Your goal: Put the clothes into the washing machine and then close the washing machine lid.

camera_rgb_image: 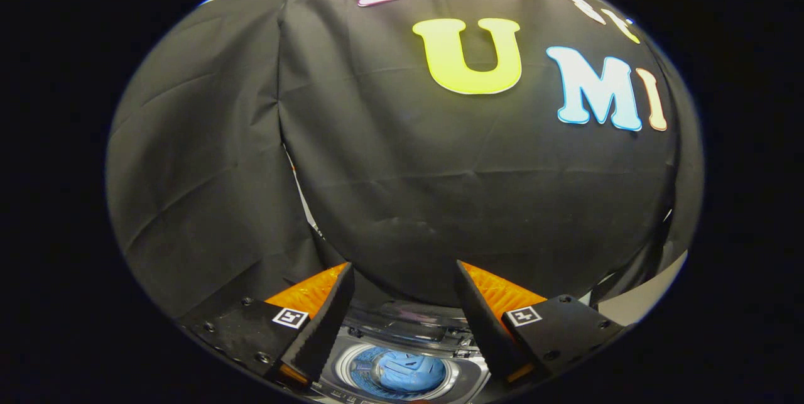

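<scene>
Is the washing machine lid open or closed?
Open. The clear lid stands raised behind the round drum, blue clothes inside; the open gripper holds nothing.

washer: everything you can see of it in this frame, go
The washer is a small top-loader seen from above, below and between the fingers of the open gripper, which holds nothing and does not touch it. Its top looks like grey plastic with a round, pale-rimmed drum opening. The clear lid stands raised behind the opening, so it is open. Blue clothes lie bunched in the drum. Its front edge is cut off.
</scene>
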Demonstrator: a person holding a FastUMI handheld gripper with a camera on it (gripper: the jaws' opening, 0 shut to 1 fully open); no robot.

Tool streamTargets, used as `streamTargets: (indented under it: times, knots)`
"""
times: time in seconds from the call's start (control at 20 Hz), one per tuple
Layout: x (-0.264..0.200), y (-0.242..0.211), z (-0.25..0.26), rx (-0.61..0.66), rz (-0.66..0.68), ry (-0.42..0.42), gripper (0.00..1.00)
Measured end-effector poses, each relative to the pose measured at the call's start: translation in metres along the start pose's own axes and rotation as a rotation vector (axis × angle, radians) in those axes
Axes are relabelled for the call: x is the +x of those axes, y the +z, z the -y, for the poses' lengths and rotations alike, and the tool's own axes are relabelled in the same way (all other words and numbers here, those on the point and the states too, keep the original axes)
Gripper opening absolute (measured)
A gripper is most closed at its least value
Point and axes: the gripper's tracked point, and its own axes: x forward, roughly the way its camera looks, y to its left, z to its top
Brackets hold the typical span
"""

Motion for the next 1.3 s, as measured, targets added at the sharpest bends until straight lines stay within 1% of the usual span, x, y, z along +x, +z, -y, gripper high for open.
streamTargets:
  times: [0.35,0.5,0.6,0.7,0.85,1.05,1.3]
  knots:
    - [0.051,-0.027,-0.004,0.014,-0.083,-0.036,0.98]
    - [0.060,-0.037,-0.008,0.025,-0.101,-0.045,0.98]
    - [0.066,-0.045,-0.006,0.026,-0.124,-0.067,0.98]
    - [0.072,-0.052,-0.007,0.046,-0.144,-0.063,0.98]
    - [0.075,-0.065,-0.006,0.042,-0.172,-0.076,0.99]
    - [0.076,-0.069,-0.005,0.101,-0.176,-0.074,0.98]
    - [0.074,-0.068,-0.008,0.077,-0.149,-0.054,0.98]
